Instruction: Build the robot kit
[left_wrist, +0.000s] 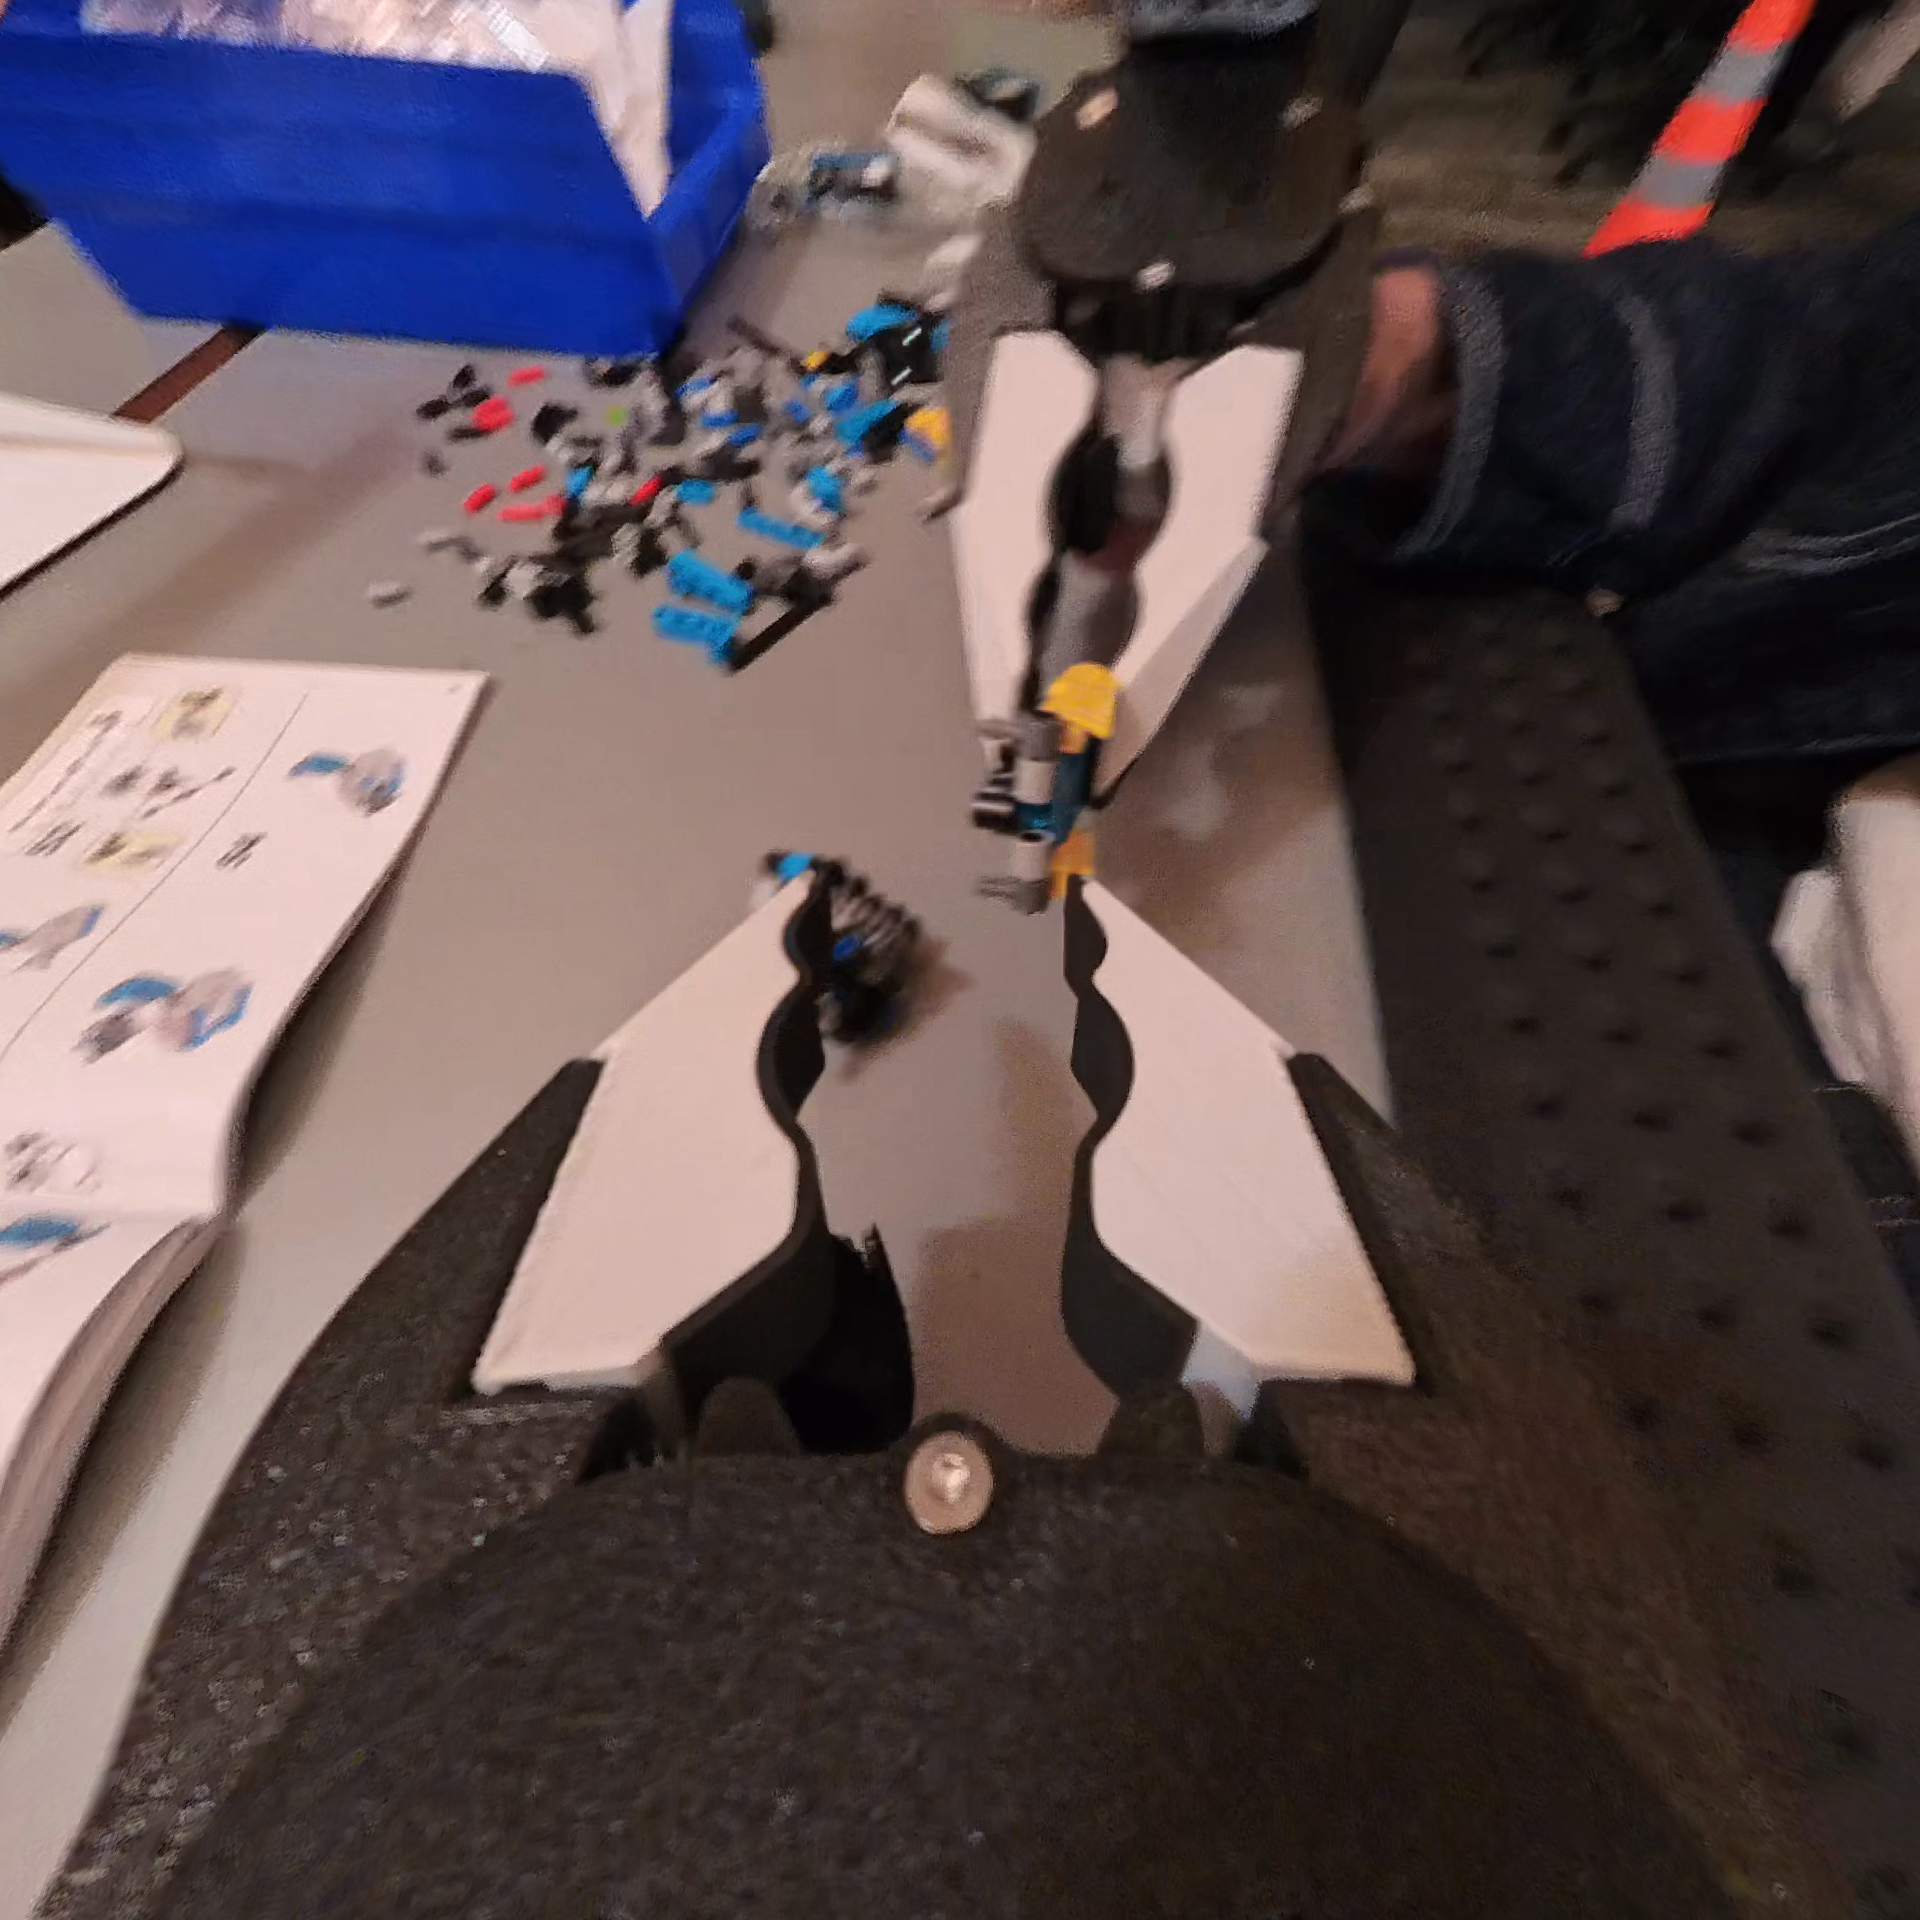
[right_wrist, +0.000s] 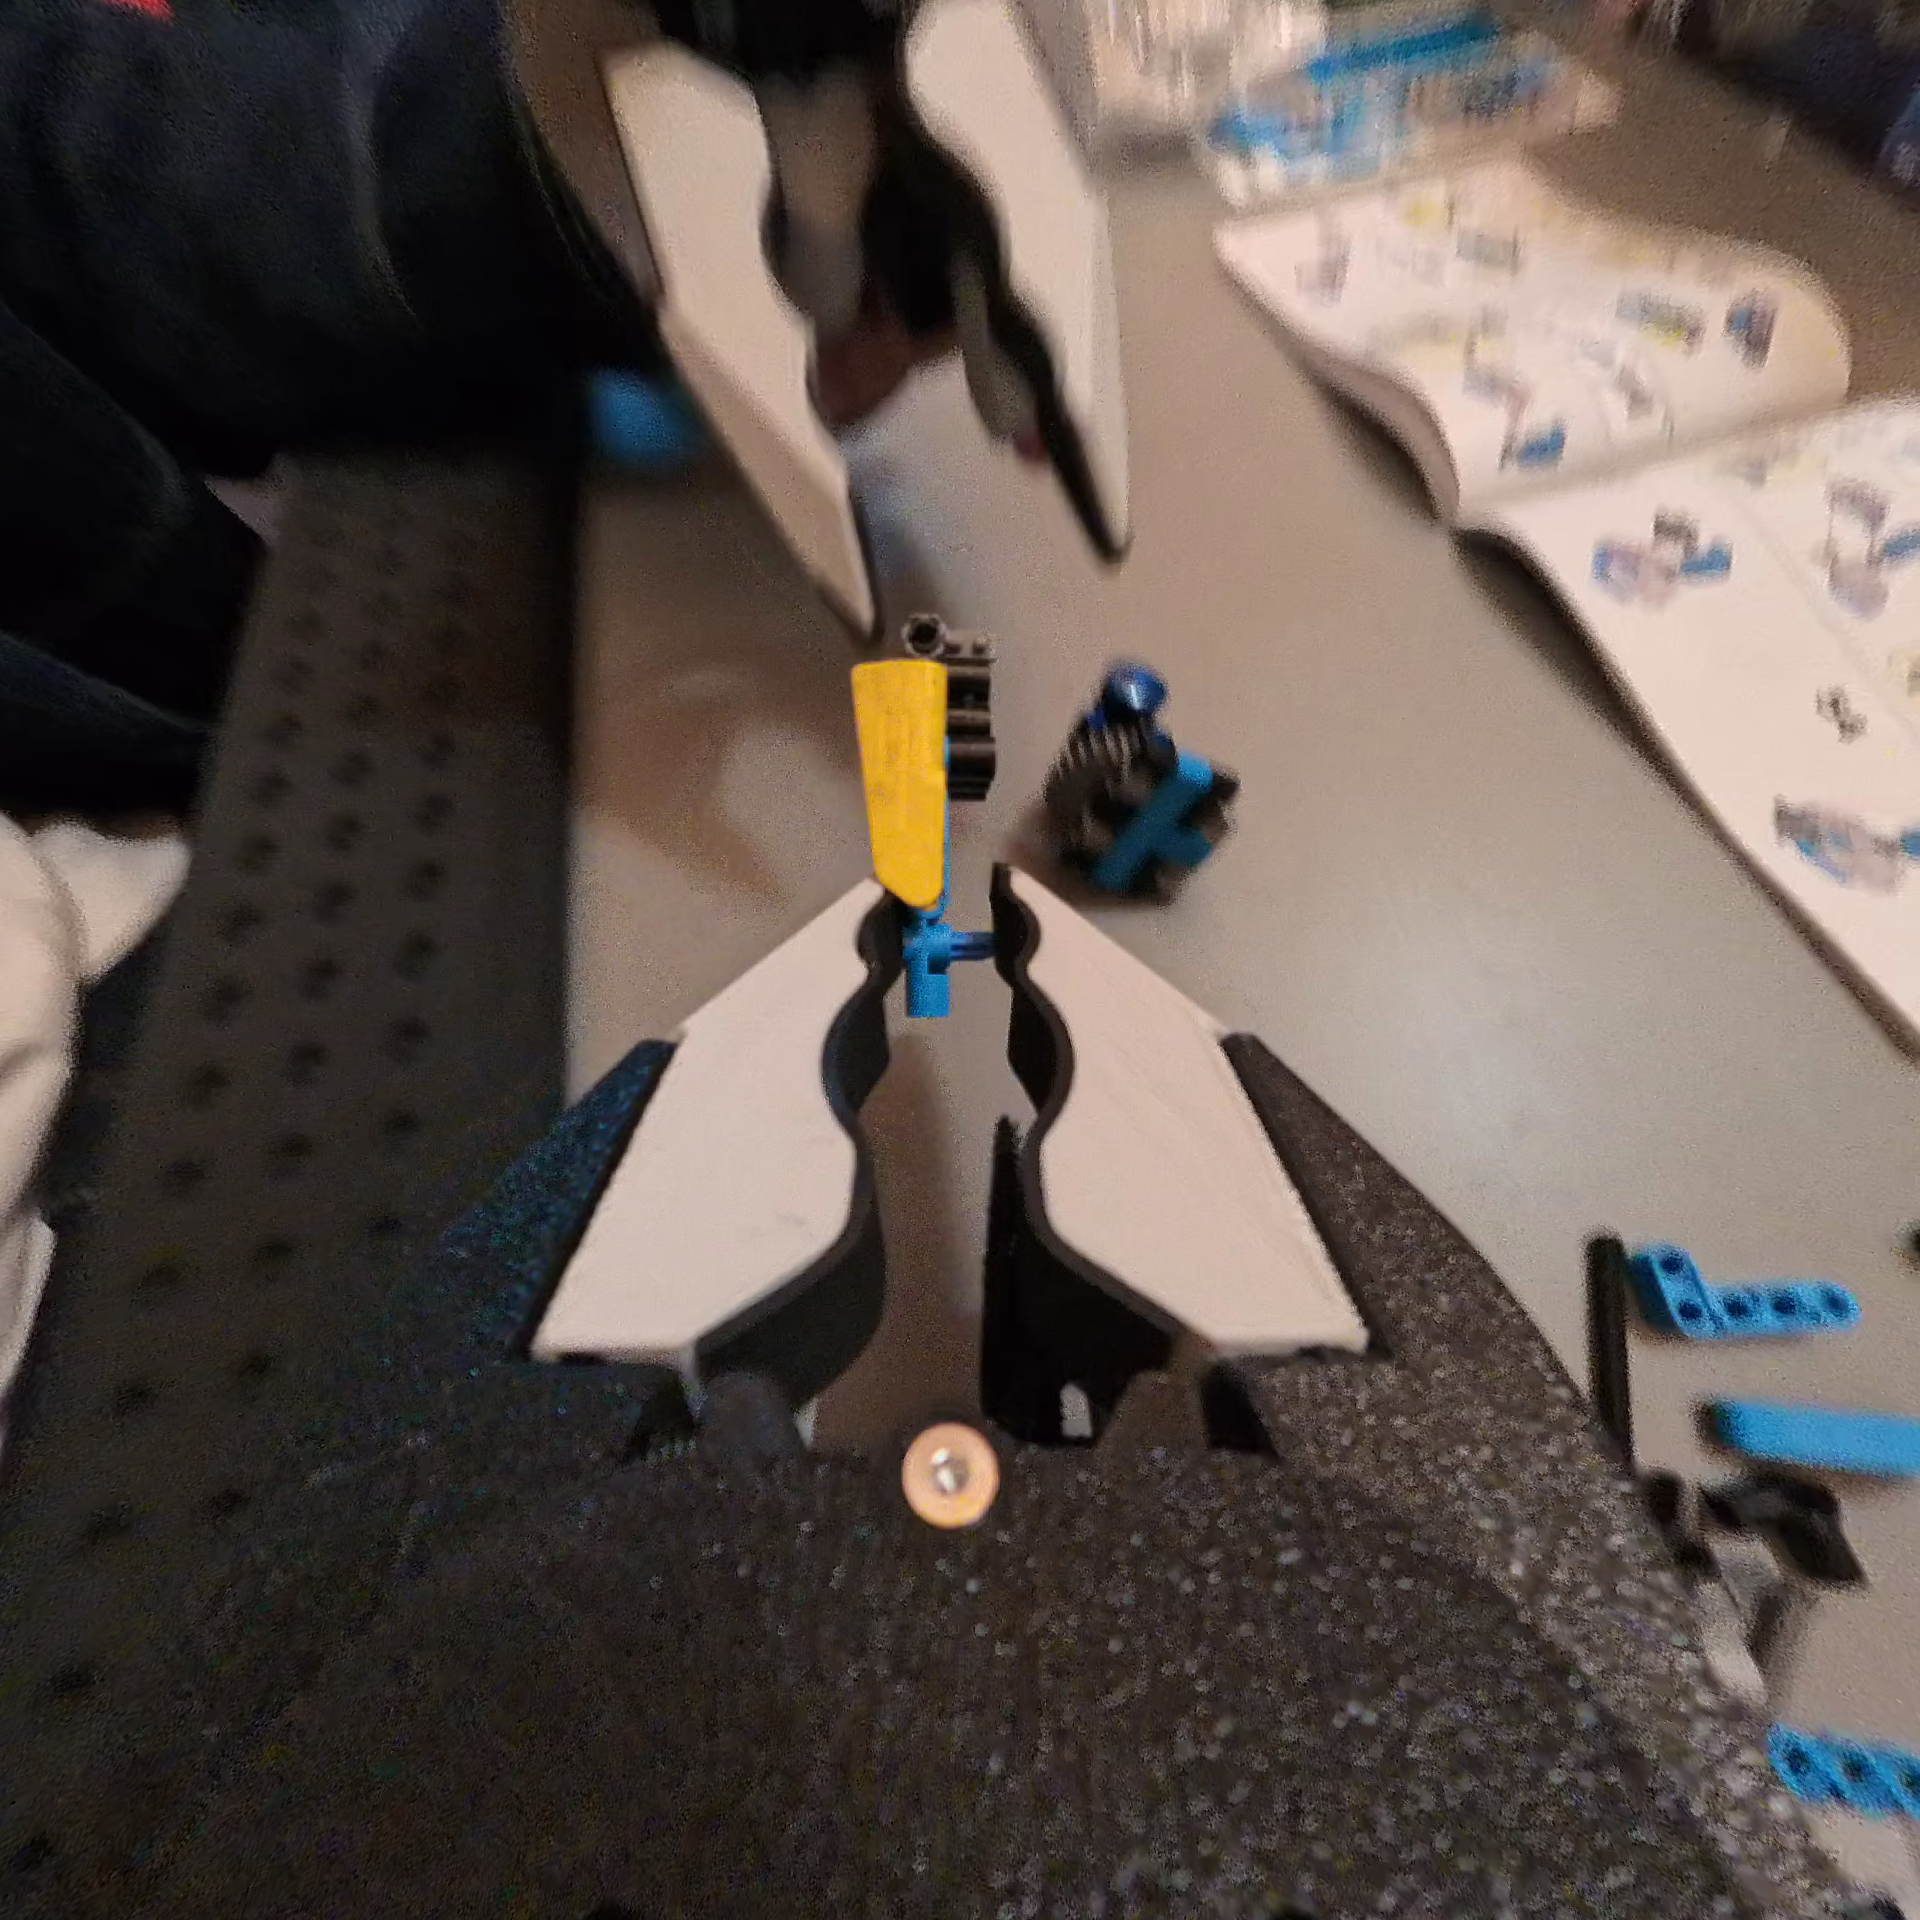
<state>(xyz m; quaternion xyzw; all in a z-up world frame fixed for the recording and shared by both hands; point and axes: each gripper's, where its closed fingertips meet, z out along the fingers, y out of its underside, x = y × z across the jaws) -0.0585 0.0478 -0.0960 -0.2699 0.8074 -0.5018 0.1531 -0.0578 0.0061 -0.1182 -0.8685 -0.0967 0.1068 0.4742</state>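
Your right tool is pinched on a little yellow and blue piece. Only the thin blue bit at the bottom sits between the tips. The yellow part and a small black part stick out past them, up off the grey surface. That is a tiny hold, so I think a soft, even squeeze is best, and the piece could twist if you bump it. Your left tool is open wide and holds nothing. A small black and blue gear piece lies on the surface just beside its left finger. I cannot tell if they touch, because the picture is blurry. The two tools point at each other, tips near. Moving slowly would make things clearer. The open booklet and the pile of loose pieces are off to the side, by the blue bin.
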